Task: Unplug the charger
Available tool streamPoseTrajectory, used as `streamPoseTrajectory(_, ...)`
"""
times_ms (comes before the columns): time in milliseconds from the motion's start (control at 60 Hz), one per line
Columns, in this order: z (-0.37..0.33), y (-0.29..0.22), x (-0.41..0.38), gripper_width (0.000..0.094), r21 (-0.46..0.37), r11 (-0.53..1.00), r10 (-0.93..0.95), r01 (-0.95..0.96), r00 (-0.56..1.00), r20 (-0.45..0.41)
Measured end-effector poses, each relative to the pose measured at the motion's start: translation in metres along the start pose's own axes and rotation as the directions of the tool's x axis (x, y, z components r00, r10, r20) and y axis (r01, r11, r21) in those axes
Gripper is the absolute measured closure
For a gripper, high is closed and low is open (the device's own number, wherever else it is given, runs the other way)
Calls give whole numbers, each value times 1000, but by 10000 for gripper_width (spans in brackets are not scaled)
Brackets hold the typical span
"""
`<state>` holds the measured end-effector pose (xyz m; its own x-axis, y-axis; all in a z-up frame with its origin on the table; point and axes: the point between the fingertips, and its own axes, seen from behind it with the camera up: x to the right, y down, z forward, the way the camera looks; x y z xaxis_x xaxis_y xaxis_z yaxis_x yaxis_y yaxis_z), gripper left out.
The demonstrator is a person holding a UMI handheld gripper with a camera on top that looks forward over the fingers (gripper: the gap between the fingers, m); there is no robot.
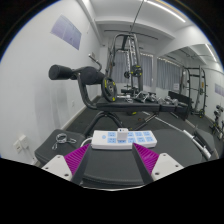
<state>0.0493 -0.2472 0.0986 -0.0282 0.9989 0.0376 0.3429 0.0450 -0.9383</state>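
Note:
A white power strip (124, 140) lies on a dark flat surface (110, 168) just ahead of my fingers. A small white charger (120, 131) stands plugged into its top, near the middle. My gripper (111, 160) is open, with its magenta pads (76, 160) spread wide to either side and only the dark surface between them. The fingertips stop a little short of the strip's near edge and touch nothing.
A coiled cable (62, 138) lies on the surface to the left of the strip. Gym machines (126, 62) and a black padded roller (74, 73) stand beyond. A white wall (40, 90) runs along the left, windows at the right.

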Motion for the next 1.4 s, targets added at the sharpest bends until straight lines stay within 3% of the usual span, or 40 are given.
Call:
streamPoseTrajectory(200,79,2,22,78,22,1000,-14,15,999,-52)
streamPoseTrajectory(550,197,8,44,103,-27,999,44,-45,998,-46)
streamPoseTrajectory(583,201,11,46,146,-35,998,44,-45,998,-49)
streamPoseTrajectory(650,205,15,46,668,-63,997,48,-51,998,-46)
streamPoseTrajectory(700,202,2,47,698,-36,999,22,-23,999,-44)
streamPoseTrajectory(783,170,-79,72,723,206,977,61,-45,996,-72)
streamPoseTrajectory(850,151,-124,94,725,232,966,133,-118,990,-51)
streamPoseTrajectory(950,133,-144,149,726,199,973,138,-118,986,-90)
streamPoseTrajectory(1033,131,-133,209,725,153,987,66,-38,981,-184)
streamPoseTrajectory(1217,151,-43,310,722,-42,999,15,-29,951,-310)
streamPoseTrajectory(1400,175,34,328,665,-185,981,0,-57,957,-292)
